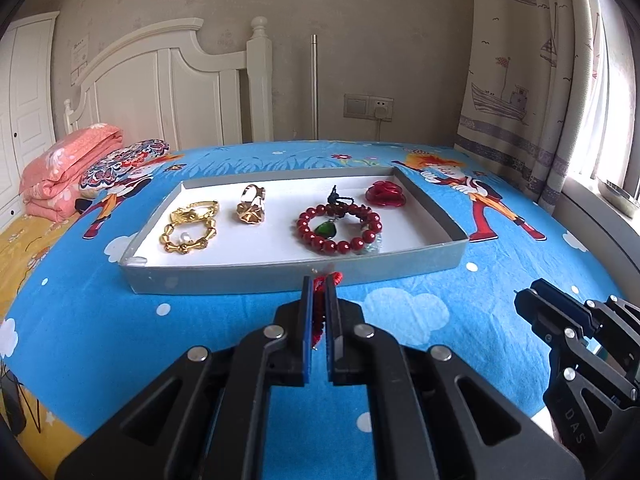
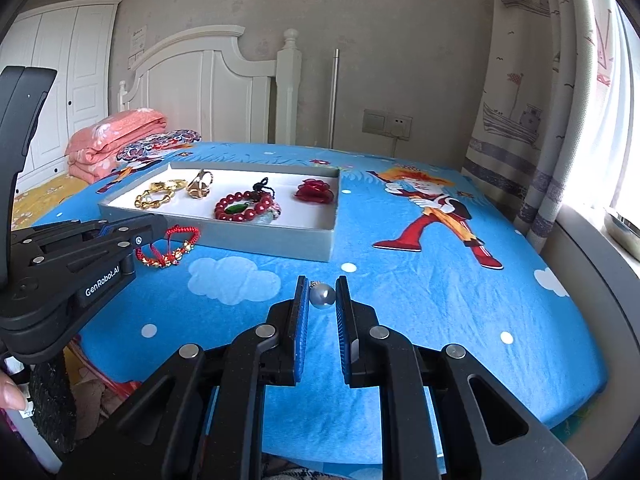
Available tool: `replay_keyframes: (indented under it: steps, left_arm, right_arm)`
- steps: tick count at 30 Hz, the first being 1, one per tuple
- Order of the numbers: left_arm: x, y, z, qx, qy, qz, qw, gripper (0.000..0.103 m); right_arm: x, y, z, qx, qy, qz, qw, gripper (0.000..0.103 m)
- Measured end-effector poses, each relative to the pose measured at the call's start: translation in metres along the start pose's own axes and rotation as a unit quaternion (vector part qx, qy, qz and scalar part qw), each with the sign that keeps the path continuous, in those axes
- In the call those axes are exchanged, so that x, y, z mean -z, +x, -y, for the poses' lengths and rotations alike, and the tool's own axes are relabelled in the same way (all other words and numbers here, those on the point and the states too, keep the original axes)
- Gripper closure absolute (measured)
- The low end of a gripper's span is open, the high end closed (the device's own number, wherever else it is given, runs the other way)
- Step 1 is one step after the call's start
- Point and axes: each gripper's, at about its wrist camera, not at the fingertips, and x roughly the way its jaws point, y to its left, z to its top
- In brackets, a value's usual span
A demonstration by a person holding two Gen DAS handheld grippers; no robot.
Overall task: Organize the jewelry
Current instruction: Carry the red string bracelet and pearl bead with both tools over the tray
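Observation:
My left gripper (image 1: 319,280) is shut on a red cord bracelet (image 1: 320,312), whose cord runs up between the pads. In the right wrist view that red cord bracelet (image 2: 172,248), with small gold beads, hangs from the left gripper (image 2: 160,229) just above the sheet, in front of the tray's near wall. My right gripper (image 2: 322,282) is shut on a grey pearl pendant (image 2: 322,296), held above the blue sheet. A grey tray (image 1: 280,276) with a white floor holds gold bracelets (image 1: 190,224), a gold ring piece (image 1: 251,205), a red bead bracelet (image 1: 340,228) and a red flower piece (image 1: 385,194).
The tray (image 2: 256,240) lies on a bed with a blue cartoon sheet (image 2: 420,300). Folded pink bedding (image 1: 68,172) and a patterned pillow (image 1: 124,160) lie at the far left by the white headboard. Curtains and a windowsill stand to the right. The right gripper (image 1: 524,300) shows at the right edge.

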Motion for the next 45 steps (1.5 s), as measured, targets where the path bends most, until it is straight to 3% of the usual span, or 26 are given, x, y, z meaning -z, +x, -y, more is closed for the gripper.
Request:
replay_keyframes:
  steps: [15,24,34,45]
  left_arm:
    - [0.009,-0.019,-0.074,-0.055,-0.061,0.011,0.9965,0.098]
    - [0.005,-0.025,-0.085,-0.066,-0.056,0.023,0.9960,0.098]
    - [-0.050,-0.022,-0.072,-0.075,-0.022,0.066,0.9948,0.098]
    - [-0.091,0.039,-0.076,-0.085,-0.028,0.029,0.9956,0.098]
  right_arm:
    - [-0.024,0.010,-0.067,-0.046,-0.048,0.002,0.998,0.090]
    - [-0.048,0.020,-0.078,-0.050,-0.035,0.010,0.998,0.090]
    - [-0.096,0.044,-0.072,-0.031,-0.021,0.031,0.999,0.090]
    - [-0.124,0.090,-0.054,-0.017,0.002,0.011,1.000,0.090]
